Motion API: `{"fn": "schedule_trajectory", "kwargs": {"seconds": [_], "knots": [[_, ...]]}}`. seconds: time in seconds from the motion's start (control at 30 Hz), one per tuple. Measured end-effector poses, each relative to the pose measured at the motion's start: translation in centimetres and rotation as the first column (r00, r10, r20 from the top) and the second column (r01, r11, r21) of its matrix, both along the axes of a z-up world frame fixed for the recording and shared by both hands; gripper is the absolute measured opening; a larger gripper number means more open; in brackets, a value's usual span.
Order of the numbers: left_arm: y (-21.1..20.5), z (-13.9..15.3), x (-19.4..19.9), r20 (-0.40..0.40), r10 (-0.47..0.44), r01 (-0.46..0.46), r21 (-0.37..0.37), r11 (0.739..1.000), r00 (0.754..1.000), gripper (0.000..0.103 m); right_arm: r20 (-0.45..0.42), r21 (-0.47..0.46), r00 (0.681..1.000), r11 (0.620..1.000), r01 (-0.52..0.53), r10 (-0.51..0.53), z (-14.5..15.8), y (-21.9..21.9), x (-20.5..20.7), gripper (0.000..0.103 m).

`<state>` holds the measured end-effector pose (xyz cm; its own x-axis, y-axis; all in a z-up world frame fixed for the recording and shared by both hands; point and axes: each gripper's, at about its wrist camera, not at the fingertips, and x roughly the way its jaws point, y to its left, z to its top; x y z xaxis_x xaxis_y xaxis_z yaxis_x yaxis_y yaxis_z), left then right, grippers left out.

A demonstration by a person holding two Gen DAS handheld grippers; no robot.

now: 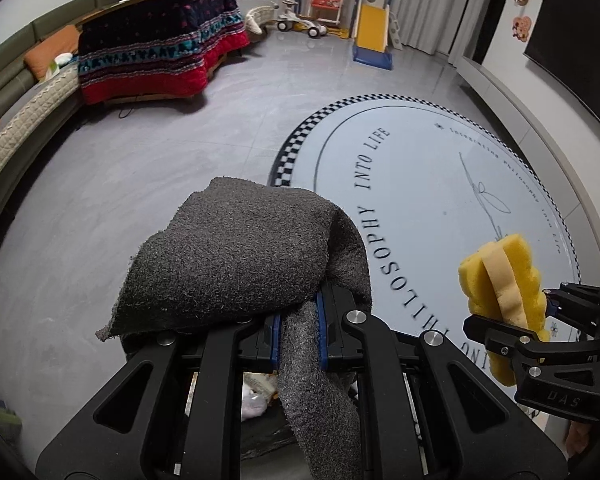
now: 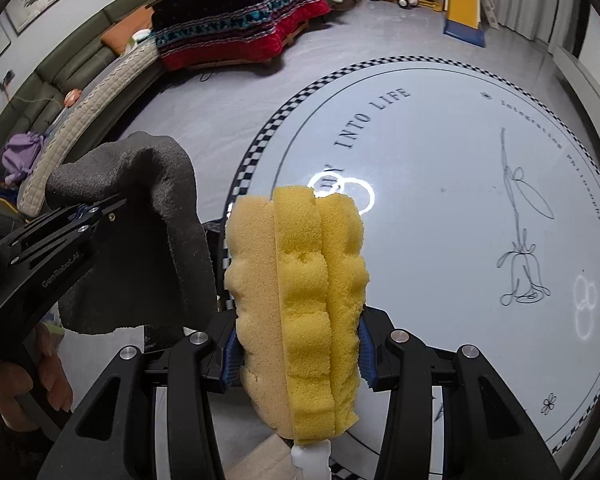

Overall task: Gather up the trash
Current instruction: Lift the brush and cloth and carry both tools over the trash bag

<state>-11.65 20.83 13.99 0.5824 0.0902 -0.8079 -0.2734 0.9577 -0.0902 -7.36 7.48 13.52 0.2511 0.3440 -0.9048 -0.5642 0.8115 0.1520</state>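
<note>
Above the round rug [image 1: 440,184], left tool [image 1: 298,332] clamped on grey cloth [image 1: 236,256], right tool [image 2: 296,352] gripping yellow sponge [image 2: 300,300].

Cloth [image 1: 236,256] in left claw [image 1: 298,332], sponge [image 2: 300,304] in right claw [image 2: 296,356], rug [image 2: 440,200] below

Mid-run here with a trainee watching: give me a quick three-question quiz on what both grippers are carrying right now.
1. True or false: the left gripper is shut on a grey cloth.
2. What does the right gripper hold? A) plastic bottle B) yellow sponge C) nothing
3. Fill in: below both grippers lies a round white rug with a ______ border.

Key: 1 true; 2 B; 3 checkered
</note>
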Motion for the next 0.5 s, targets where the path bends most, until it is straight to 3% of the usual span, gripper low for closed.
{"fn": "schedule_trajectory", "kwargs": {"seconds": [0.2,0.5], "knots": [[4.4,-1.7,-5.2,-0.015,0.093,-0.093,-0.011,0.996,0.996,0.012,-0.023,-0.016,0.993,0.993,-0.114,0.114,-1.6,5.5,-3.7,0.047],[9.0,-4.3,-9.4,-0.064,0.187,-0.189,-0.023,0.982,0.98,0.012,-0.092,0.007,0.975,0.98,-0.201,0.201,-4.0,11.2,-7.4,0.047]]}}
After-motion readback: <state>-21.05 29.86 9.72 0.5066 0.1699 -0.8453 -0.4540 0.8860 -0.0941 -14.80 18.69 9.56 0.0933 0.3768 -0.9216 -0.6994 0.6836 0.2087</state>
